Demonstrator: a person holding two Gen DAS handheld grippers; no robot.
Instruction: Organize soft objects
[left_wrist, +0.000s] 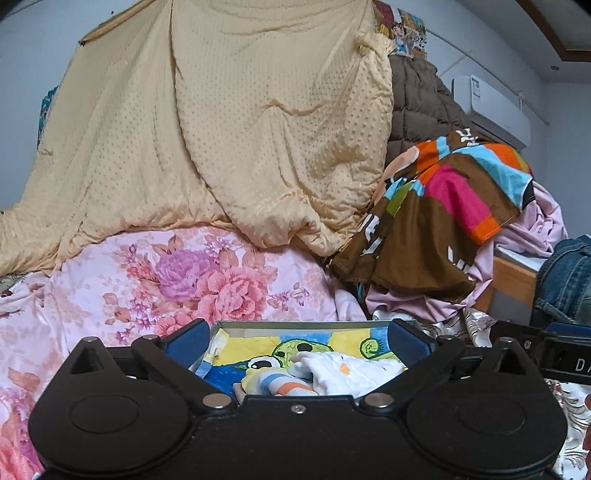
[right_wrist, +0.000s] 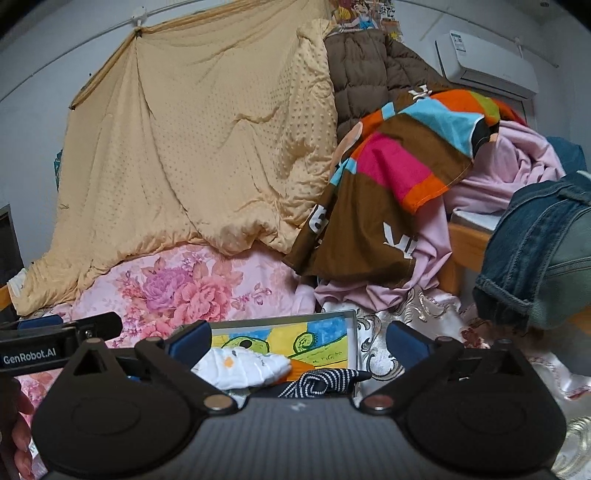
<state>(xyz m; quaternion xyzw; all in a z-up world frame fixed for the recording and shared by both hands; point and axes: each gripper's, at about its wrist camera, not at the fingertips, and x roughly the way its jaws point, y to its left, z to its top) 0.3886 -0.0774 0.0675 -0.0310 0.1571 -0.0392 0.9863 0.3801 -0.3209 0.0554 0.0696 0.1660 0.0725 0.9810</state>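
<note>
Your left gripper (left_wrist: 297, 341) has its jaws spread wide with nothing held; same for your right gripper (right_wrist: 297, 341), wide apart and empty. Below and between them a metal-framed box (left_wrist: 295, 325) with a cartoon print sits on the bed. Inside it lie a white sock (right_wrist: 243, 365), a striped sock (left_wrist: 275, 386) to its left, and a dark dotted sock (right_wrist: 325, 382) to its right. Behind are a yellow quilt (left_wrist: 221, 129), a floral sheet (left_wrist: 166, 280) and jeans (right_wrist: 535, 251).
</note>
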